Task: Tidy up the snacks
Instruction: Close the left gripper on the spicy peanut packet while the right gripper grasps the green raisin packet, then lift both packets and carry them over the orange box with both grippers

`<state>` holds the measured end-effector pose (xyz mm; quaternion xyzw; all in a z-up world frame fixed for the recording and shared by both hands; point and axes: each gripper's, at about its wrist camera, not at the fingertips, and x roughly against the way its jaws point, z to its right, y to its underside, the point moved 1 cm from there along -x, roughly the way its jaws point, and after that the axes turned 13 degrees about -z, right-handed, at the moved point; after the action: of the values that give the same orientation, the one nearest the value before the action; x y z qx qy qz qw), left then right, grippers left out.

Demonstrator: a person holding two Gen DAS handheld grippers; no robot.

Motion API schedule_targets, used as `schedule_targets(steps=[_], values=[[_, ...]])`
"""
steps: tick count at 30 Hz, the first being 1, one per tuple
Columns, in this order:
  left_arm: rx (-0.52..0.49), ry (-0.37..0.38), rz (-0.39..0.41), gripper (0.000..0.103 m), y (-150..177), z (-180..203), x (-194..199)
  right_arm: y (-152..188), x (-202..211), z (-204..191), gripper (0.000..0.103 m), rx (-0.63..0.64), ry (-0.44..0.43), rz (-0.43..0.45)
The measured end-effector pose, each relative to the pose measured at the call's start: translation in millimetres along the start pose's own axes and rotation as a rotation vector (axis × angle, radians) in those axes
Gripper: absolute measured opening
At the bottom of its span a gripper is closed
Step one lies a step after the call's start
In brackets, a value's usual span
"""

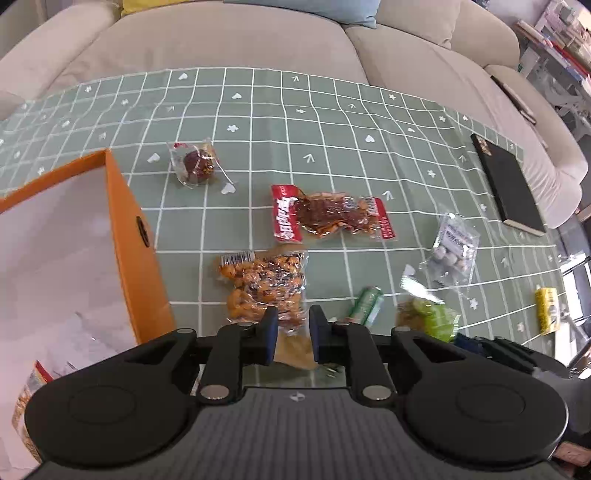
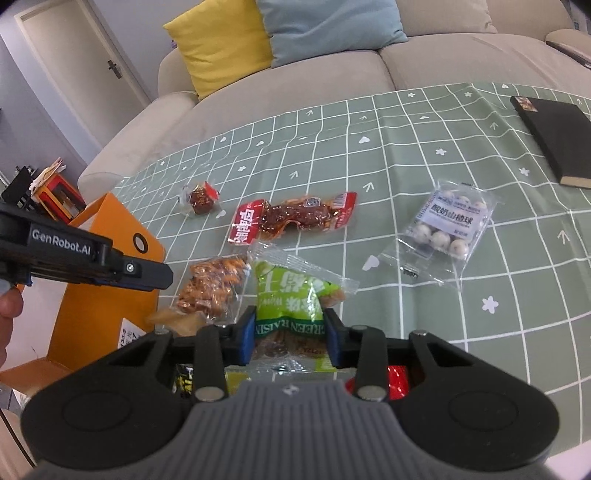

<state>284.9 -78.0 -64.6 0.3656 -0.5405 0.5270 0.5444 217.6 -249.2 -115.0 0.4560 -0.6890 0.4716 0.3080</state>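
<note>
We see a beige sofa [image 2: 303,88] behind the table, a yellow cushion [image 2: 221,44] and a pale blue cushion [image 2: 328,26] leaning on its back, a white door [image 2: 74,62] at left, cluttered shelves [image 1: 561,40] at right, soft daylight throughout.

Seven-plus snack packets [image 1: 328,214]; one orange box [image 1: 127,221]; one book [image 1: 509,184]; two cushions [image 2: 221,44].

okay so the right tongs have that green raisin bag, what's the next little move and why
Probably carry it left and over the orange box, then let go. The right tongs are shut on the raisin bag, and the box stands open on that side. Keep clear of the left tongs, which reach across in front of the box, shut on the end of a tan pack.
</note>
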Motion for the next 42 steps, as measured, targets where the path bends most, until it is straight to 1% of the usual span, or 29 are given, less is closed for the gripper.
schedule_targets(steps=[1,2,3,4,6,8,9,10,12,14,16,18,19,21,23,25,27,28,29,30,31,34,38,42], values=[[-0.014,-0.017,-0.005,0.032,0,0,-1,0,1,1,0.035,-0.009,0.000,0.001],[-0.025,-0.045,-0.007,0.036,-1,1,-2,0,2,3,0.035,-0.017,-0.002,0.002],[-0.039,-0.069,-0.006,0.041,-1,2,-3,0,2,4,0.035,-0.026,-0.004,0.004],[-0.052,-0.089,-0.004,0.043,-2,2,-4,0,3,5,0.035,-0.031,-0.007,0.007],[-0.077,-0.100,-0.010,0.045,-5,3,-7,-1,3,6,0.035,-0.036,-0.012,0.009],[-0.077,-0.115,-0.021,0.048,-8,6,-13,-3,1,7,0.035,-0.038,-0.016,0.007],[-0.076,-0.118,-0.018,0.053,-10,8,-16,-3,0,7,0.035,-0.040,-0.018,0.006],[-0.078,-0.122,-0.022,0.062,-13,10,-20,-4,-1,6,0.035,-0.041,-0.021,0.004],[-0.055,-0.139,-0.047,0.067,-19,11,-30,-5,-4,6,0.035,-0.037,-0.030,0.000],[-0.022,-0.142,-0.060,0.069,-24,9,-39,-7,-6,5,0.035,-0.027,-0.035,-0.001],[0.018,-0.149,-0.065,0.078,-28,5,-47,-9,-9,5,0.035,-0.016,-0.035,-0.003],[0.058,-0.142,-0.065,0.080,-29,0,-54,-10,-11,6,0.035,-0.012,-0.035,-0.007],[0.080,-0.128,-0.070,0.085,-30,-3,-58,-11,-13,6,0.035,-0.012,-0.036,-0.009],[0.113,-0.114,-0.077,0.086,-31,-6,-64,-12,-15,7,0.035,-0.012,-0.038,-0.014],[0.131,-0.127,-0.087,0.086,-32,-7,-72,-12,-18,7,0.035,-0.007,-0.038,-0.019],[0.130,-0.134,-0.092,0.090,-32,-6,-79,-12,-19,6,0.035,0.002,-0.033,-0.021],[0.104,-0.166,-0.077,0.091,-30,-2,-83,-12,-20,5,0.035,0.009,-0.030,-0.021],[0.081,-0.181,-0.067,0.089,-29,2,-83,-12,-20,5,0.035,0.011,-0.030,-0.021],[0.082,-0.166,-0.055,0.087,-28,2,-82,-12,-20,5,0.035,0.013,-0.030,-0.020],[0.089,-0.167,-0.049,0.084,-27,2,-82,-13,-20,4,0.035,0.015,-0.030,-0.020],[0.086,-0.171,-0.040,0.078,-27,3,-81,-13,-20,4,0.035,0.017,-0.029,-0.020],[0.064,-0.178,-0.026,0.076,-25,7,-79,-13,-21,3,0.035,0.026,-0.026,-0.017],[0.100,-0.122,-0.009,0.076,-20,1,-73,-11,-20,2,0.035,0.030,-0.020,-0.011],[0.116,-0.085,0.027,0.075,-12,-3,-56,-11,-16,1,0.035,0.030,-0.004,0.002]])
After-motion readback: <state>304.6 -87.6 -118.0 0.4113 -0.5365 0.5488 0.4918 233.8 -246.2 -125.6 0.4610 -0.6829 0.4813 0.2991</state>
